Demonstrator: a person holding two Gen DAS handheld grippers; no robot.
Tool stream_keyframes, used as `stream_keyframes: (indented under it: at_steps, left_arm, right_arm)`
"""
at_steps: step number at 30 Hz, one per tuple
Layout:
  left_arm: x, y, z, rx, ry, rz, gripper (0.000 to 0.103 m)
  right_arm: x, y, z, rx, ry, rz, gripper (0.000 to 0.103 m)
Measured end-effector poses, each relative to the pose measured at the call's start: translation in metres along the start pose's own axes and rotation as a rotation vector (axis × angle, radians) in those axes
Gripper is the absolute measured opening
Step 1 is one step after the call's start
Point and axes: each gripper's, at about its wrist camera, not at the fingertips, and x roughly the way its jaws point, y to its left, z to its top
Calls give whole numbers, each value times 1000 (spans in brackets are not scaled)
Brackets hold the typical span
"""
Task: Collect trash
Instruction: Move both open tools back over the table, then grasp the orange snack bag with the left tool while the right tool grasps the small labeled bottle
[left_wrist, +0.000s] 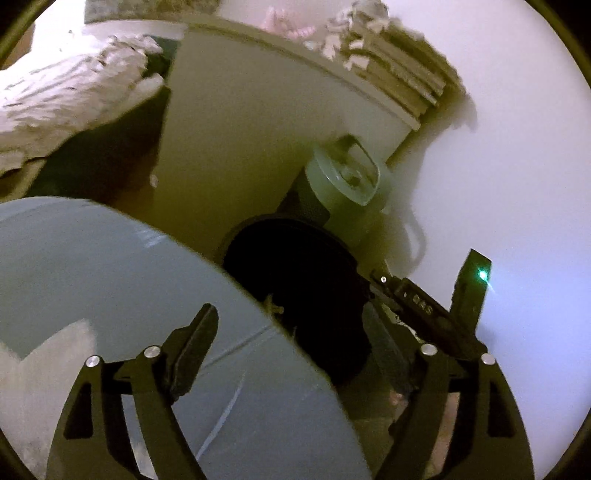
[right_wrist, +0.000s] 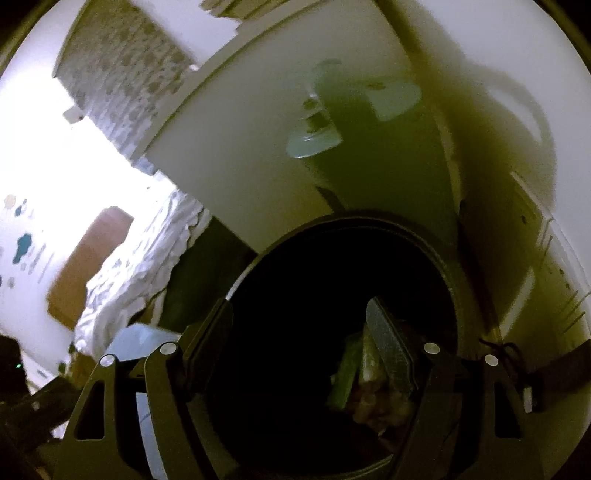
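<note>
A black round bin stands on the floor against a white cabinet. In the left wrist view my left gripper is open with nothing between its fingers; it hangs beside the bin, partly over a blue-grey rounded surface. My right gripper is open too and points down into the bin's mouth. Trash lies inside the bin: a green piece and crumpled brownish scraps. Neither gripper holds anything. A green light glows on the right hand's tool at the bin's right.
The white cabinet side rises behind the bin, with stacked books on top. A grey round appliance stands between bin and wall. A rumpled patterned bedcover lies to the left. The white wall closes off the right.
</note>
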Motion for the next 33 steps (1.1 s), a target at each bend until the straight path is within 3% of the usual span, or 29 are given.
stream_keyframes:
  at_steps: [6, 9, 13, 18, 23, 27, 32, 33]
  left_arm:
    - [-61, 30, -34, -34, -51, 99, 81]
    - [-99, 53, -57, -57, -78, 189, 88]
    - [-145, 80, -87, -83, -114, 325, 89]
    - [-196, 117, -123, -131, -153, 523, 89]
    - [-214, 134, -150, -98, -116, 653, 92]
    - [-212, 147, -163, -87, -66, 697, 92]
    - [-216, 158, -177, -96, -62, 652, 91]
    - [-214, 161, -178, -98, -55, 645, 84]
  right_arm:
    - [-10, 35, -13, -103, -8, 48, 75]
    - [-16, 55, -22, -168, -9, 78, 78]
    - [-29, 98, -43, -309, 19, 151, 79]
    - [-38, 169, -88, -527, 156, 293, 79]
    - [-39, 258, -151, -842, 325, 396, 79]
    - [-27, 308, -189, -971, 411, 399, 79]
    - [0, 328, -211, -1032, 482, 338, 75]
    - [7, 331, -215, -1037, 497, 321, 70]
